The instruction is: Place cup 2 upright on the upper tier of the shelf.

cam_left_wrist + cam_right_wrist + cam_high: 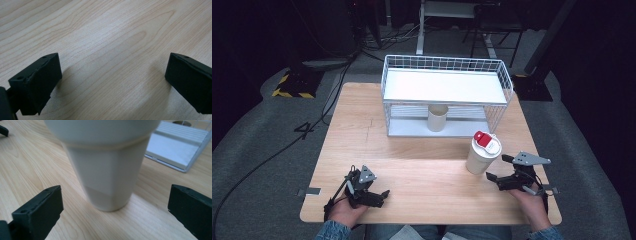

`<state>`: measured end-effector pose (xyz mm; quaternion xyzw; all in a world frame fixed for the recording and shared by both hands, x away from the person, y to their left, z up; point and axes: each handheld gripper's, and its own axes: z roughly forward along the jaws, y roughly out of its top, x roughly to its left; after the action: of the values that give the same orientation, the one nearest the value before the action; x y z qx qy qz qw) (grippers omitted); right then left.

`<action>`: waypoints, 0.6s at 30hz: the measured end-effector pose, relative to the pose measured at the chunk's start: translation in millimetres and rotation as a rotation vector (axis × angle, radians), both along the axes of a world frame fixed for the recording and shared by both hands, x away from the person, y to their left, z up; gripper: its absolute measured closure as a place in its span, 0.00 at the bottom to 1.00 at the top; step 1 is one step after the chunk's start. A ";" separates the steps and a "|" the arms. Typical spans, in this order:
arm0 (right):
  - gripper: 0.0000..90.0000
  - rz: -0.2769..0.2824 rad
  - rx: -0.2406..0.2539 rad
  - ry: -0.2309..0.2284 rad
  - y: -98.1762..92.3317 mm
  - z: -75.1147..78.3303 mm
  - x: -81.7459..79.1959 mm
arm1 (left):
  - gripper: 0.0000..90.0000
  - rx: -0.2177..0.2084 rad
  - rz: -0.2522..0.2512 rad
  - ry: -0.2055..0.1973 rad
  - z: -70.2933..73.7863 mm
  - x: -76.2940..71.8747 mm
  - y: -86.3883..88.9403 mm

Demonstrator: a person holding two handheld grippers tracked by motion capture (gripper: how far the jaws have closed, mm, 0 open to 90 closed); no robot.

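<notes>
At the near left edge of the surface (422, 175): left gripper (382, 196), low over bare wood, fingers spread wide with nothing between them (112, 80). Probably parked there to stay clear of the other hand's work.

Over at the near right: right gripper (498, 167), held level and aimed at the lidded cup (482, 152). Fingers (40, 210) spread wide here too, one on each side of the cup's line, not touching it; cup wall (107, 170) just ahead of the tips, not yet between them. Wide spread likely chosen so that the fingers can pass around the cup's body, and the low aim so that they meet the narrower lower half rather than the broad rim.

Just beyond the right gripper: the lidded cup itself, upright on the wood, white with a white lid and a red tab on top. Standing free in front of the rack's right corner, near it but apart, open to a side approach.

Farther back, mid-surface: white wire rack (447, 95) with a flat upper tray and a lower shelf (175, 150). On that lower shelf, an open cup (437, 117), upright, no lid. Room beside it, so quite possibly the intended spot for the lidded cup.
</notes>
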<state>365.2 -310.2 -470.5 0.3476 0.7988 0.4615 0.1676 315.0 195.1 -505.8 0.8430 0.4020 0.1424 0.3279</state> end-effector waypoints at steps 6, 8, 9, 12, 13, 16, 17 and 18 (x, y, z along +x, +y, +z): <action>0.00 0.017 0.022 -0.026 8.2 3.4 6.2 | 0.01 0.000 -0.004 0.000 0.0 0.3 0.1; 0.00 0.015 0.035 -0.026 10.0 3.0 7.8 | 0.01 0.000 -0.004 0.000 0.0 0.4 0.1; 0.00 0.014 0.036 -0.026 11.1 2.7 8.7 | 0.01 -0.001 -0.005 0.000 -0.1 0.3 0.1; 0.00 0.013 0.048 -0.030 14.5 2.0 11.0 | 0.01 0.002 -0.007 -0.002 0.1 0.5 0.3; 0.00 0.014 0.054 -0.032 15.5 1.9 11.6 | 0.01 -0.002 -0.004 0.001 -0.1 0.3 0.0; 0.00 0.007 0.077 -0.038 19.1 1.7 13.5 | 0.01 -0.001 -0.005 0.000 0.0 0.4 0.1; 0.00 0.005 0.082 -0.040 20.5 1.7 14.4 | 0.01 0.001 -0.006 -0.001 0.0 0.5 0.2; 0.00 0.000 0.081 -0.041 22.1 1.8 15.0 | 0.01 0.002 -0.007 -0.002 0.1 0.6 0.3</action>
<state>380.3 -288.1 -468.7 0.3446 0.7759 0.5004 0.1696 315.6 195.5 -505.8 0.8447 0.3985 0.1424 0.3278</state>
